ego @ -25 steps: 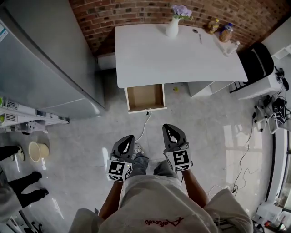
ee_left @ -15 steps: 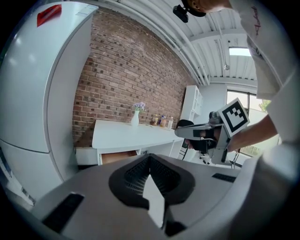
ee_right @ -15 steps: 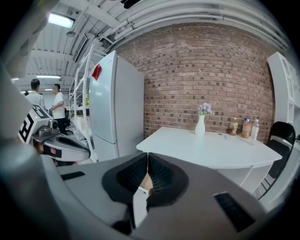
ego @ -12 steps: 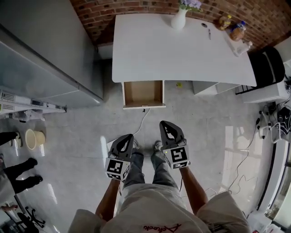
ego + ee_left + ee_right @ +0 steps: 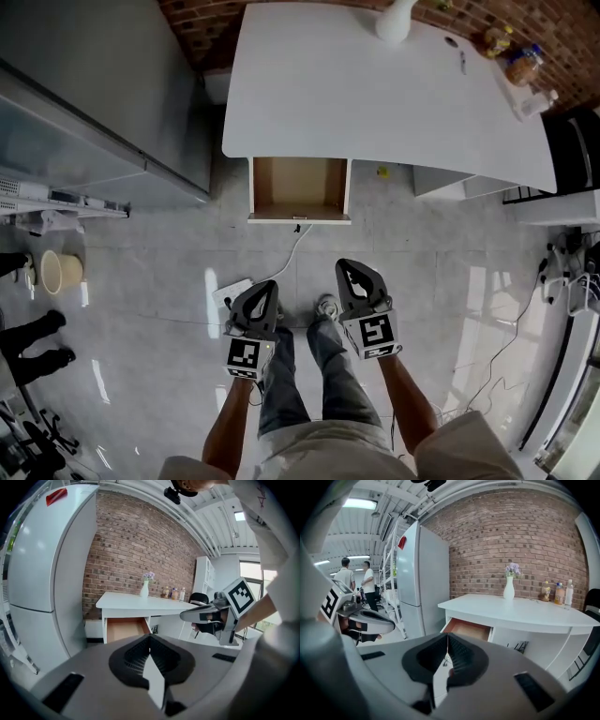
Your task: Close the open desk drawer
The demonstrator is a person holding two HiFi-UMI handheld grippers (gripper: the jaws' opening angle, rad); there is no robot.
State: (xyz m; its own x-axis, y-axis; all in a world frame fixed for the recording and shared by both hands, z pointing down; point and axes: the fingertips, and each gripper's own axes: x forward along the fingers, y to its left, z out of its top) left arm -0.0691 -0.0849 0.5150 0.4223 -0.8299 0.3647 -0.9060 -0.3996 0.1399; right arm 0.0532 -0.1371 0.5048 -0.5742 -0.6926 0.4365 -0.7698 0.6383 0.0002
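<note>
The white desk [image 5: 375, 84] stands against a brick wall, and its wooden drawer [image 5: 299, 189] is pulled out toward me with nothing visible inside. The drawer also shows under the desktop in the left gripper view [image 5: 125, 628] and in the right gripper view [image 5: 467, 630]. My left gripper [image 5: 263, 289] is shut and empty, held over the floor well short of the drawer front. My right gripper [image 5: 351, 271] is beside it, also shut with nothing between its fingers. Both point toward the desk.
A grey refrigerator [image 5: 84, 103] stands left of the desk. A white vase [image 5: 394, 21] and bottles [image 5: 520, 58] sit on the desktop. A cable and power strip [image 5: 228, 292] lie on the floor below the drawer. Another person's feet [image 5: 37, 342] and a bucket [image 5: 58, 271] are at far left.
Both grippers have dropped lower, still shut. The view has closed in on the desk, so the open drawer looks larger and nearer.
</note>
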